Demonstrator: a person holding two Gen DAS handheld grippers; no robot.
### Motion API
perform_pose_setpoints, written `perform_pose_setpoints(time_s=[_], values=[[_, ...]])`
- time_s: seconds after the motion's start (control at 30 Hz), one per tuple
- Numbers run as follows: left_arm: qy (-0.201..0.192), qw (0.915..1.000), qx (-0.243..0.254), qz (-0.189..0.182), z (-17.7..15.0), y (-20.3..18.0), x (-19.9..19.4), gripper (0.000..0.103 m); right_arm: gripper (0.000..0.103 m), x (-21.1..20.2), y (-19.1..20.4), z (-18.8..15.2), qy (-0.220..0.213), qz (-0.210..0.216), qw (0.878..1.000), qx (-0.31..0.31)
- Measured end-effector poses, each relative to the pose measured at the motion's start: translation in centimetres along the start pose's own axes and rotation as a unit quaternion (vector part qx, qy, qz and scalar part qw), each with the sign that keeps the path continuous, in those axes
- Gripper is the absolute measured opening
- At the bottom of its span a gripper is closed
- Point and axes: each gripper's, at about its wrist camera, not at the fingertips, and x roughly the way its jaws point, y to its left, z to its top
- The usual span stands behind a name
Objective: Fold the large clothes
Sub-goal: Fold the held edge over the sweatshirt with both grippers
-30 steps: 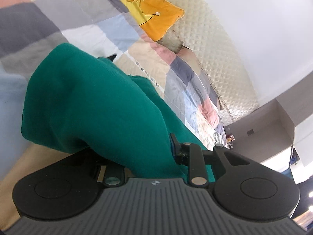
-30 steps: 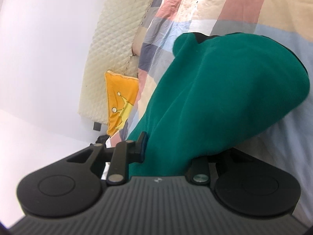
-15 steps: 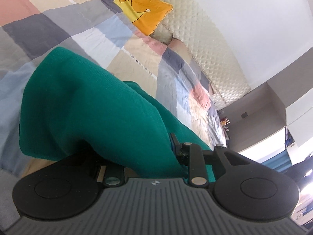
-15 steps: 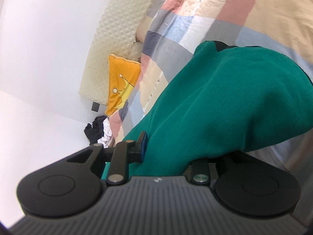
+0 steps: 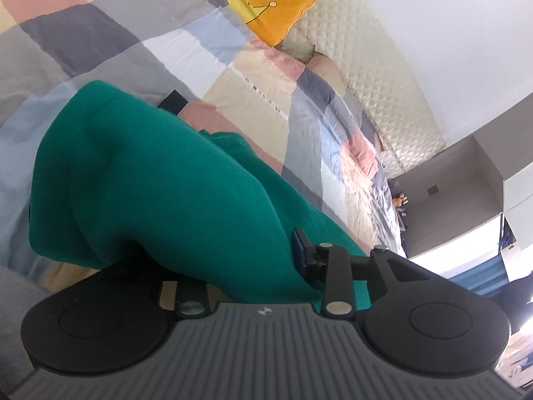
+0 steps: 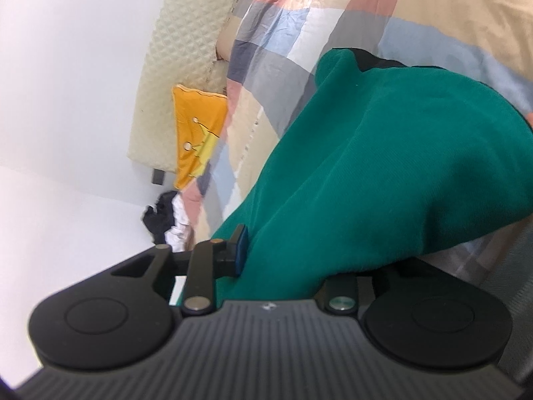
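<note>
Green top (image 5: 160, 180) fills both grippers, left (image 5: 233, 266) and right (image 6: 299, 260), jaws just loosening to lay it toward twelve o'clock on the quilt (image 5: 100, 33)

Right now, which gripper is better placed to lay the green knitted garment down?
Left gripper, but only barely. Its jaws and the right gripper's have just been opening, with the green knitted garment bunched between both. The left faces more bare patchwork quilt.

A plain teal-green garment (image 5: 160, 183) is lying over a quilt (image 5: 100, 33) checked in grey, pink, cream and pale blue; far off, an orange-yellow cushion (image 5: 266, 3) is showing.
</note>
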Motion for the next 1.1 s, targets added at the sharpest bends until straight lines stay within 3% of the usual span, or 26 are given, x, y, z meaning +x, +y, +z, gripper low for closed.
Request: perform_pose_setpoints(time_s=[0.13,0.2,0.27,0.5,0.9,1.1], values=[[0.002,0.9999,-0.012,0.001,1.5,-0.6,1.2,0.045,0.049,0.6,0.6,0.8,0.002,0.013,1.000,0.010],[0.004,0.9997,-0.024,0.002,2.5,-0.9,2.0,0.048,0.061,1.1,0.8,1.2,0.005,0.024,1.000,0.015],[0.011,0.9991,-0.040,0.005,3.6,-1.2,3.0,0.050,0.067,1.7,1.1,1.8,0.008,0.035,0.999,0.025],[-0.003,0.9974,-0.072,-0.010,6.6,-2.3,5.7,0.061,0.067,3.5,2.4,3.6,-0.002,0.058,0.998,0.023],[0.012,0.9976,-0.068,0.002,11.1,-2.5,15.0,0.068,0.069,11.5,1.1,9.1,0.008,0.013,1.000,0.024],[0.013,0.9983,-0.057,-0.001,12.8,-1.6,19.8,0.068,0.067,14.7,1.1,11.0,0.012,-0.003,0.999,-0.041]])
